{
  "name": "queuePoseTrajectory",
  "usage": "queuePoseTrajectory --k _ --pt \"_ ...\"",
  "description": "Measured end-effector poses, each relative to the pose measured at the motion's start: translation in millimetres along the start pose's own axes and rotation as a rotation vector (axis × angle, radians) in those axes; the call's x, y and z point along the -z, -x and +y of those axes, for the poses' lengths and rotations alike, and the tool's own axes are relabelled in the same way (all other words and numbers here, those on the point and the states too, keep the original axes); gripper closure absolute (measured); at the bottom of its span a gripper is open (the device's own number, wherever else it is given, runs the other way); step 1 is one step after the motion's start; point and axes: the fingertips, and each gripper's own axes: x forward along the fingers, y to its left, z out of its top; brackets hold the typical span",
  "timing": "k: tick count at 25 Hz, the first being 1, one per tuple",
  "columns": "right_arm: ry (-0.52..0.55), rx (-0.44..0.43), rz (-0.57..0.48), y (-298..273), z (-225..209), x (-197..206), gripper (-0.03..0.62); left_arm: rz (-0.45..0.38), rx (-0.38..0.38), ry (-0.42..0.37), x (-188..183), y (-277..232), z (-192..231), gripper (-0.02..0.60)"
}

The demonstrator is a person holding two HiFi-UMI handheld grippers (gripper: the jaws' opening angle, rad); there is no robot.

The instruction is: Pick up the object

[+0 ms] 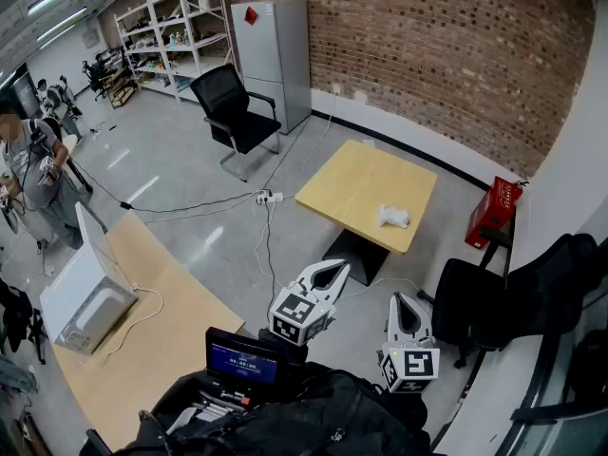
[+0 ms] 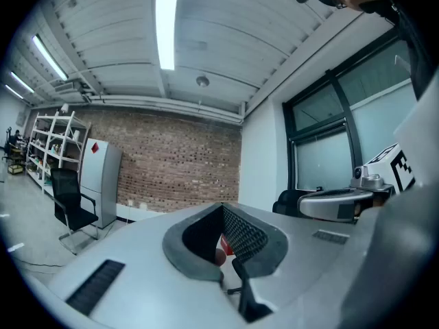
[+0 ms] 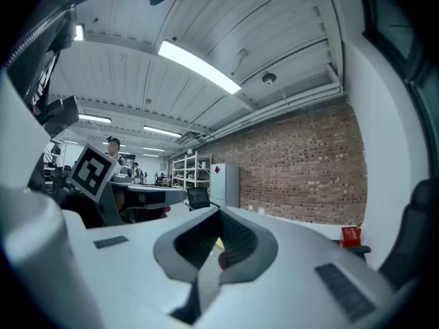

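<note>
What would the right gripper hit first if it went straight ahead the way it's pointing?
Likely the wooden table, near the white object on it. The right gripper has only floor before that, though height is hard to judge.

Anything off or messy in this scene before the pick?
Nothing spilled or damaged. One oddity: a power strip and its cables trail loose across the open floor left of the wooden table. The white object lies alone on that table.
</note>
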Motion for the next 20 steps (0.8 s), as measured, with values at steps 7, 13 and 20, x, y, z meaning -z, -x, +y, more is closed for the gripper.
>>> queuePoseTrajectory --k 7,13,20 --pt "-0.002 0.001 0.009 3.0 -11.6 2.5 0.589 -0.001 0.002 -0.002 -1.9 -10.8 -8.0 0.584" --pt "-0.012 -0.001 0.017 8.6 -22.4 10.2 0.589 0.004 -0.012 -0.003 2.2 -16.9 -13.0 0.584" --pt "-0.046 -0.010 0.024 10.0 -36.4 17.4 0.589 0.016 -0.028 -0.013 3.5 -24.5 -20.2 0.584"
